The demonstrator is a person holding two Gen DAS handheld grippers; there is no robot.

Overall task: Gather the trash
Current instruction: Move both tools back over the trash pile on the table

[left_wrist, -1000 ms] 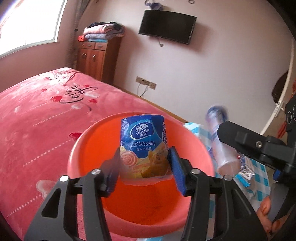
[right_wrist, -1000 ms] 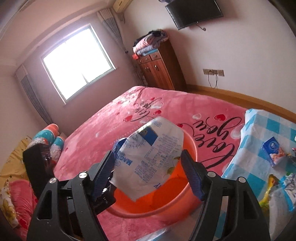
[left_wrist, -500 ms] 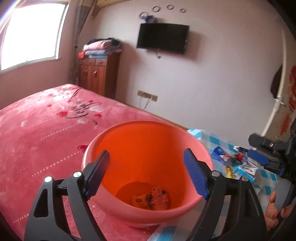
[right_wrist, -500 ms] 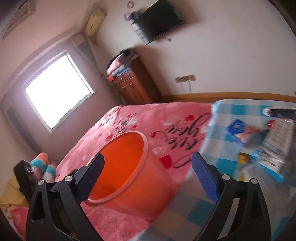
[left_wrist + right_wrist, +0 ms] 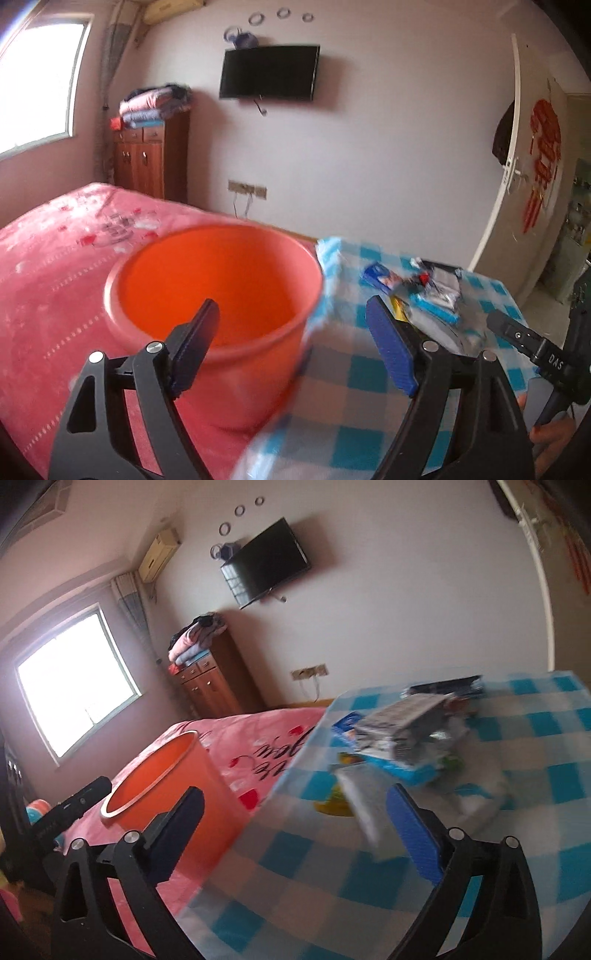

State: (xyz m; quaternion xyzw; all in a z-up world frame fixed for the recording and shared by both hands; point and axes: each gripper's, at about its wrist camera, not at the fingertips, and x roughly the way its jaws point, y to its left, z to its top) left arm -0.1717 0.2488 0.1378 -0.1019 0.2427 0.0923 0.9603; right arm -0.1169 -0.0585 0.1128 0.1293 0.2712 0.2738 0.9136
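Trash (image 5: 402, 734) is heaped in a loose pile of wrappers and packets toward the far side of the blue checked tablecloth (image 5: 369, 890), with a pale flat packet (image 5: 364, 805) lying nearer than the rest. The orange bucket (image 5: 218, 291) stands on the pink bedspread (image 5: 48, 280) just left of the table edge; from these angles I cannot see what lies in its bottom.

The next pick looks to me like the job of the right gripper (image 5: 295, 834), which faces the pile. Its blue-padded jaws are opening and nothing is between them. I would go for the near packet first, since it lies apart from the heap and a grab there should not drag other pieces along. The foil and film will be thin and slippery, so it seems wise to come in low, pinch across an edge or a raised fold, and close fully before lifting. The cloth could bunch up if the pads scrape it.

The left gripper (image 5: 295, 347) has its jaws apart and empty, and sits low and near, angled slightly downward, straddling the line where the bucket rim meets the table edge. In its view the right tool's black frame pokes in at the far right, with fingers (image 5: 550, 435) of the hand on it showing below. The right gripper also tilts downward, rolled a little so that the room leans.
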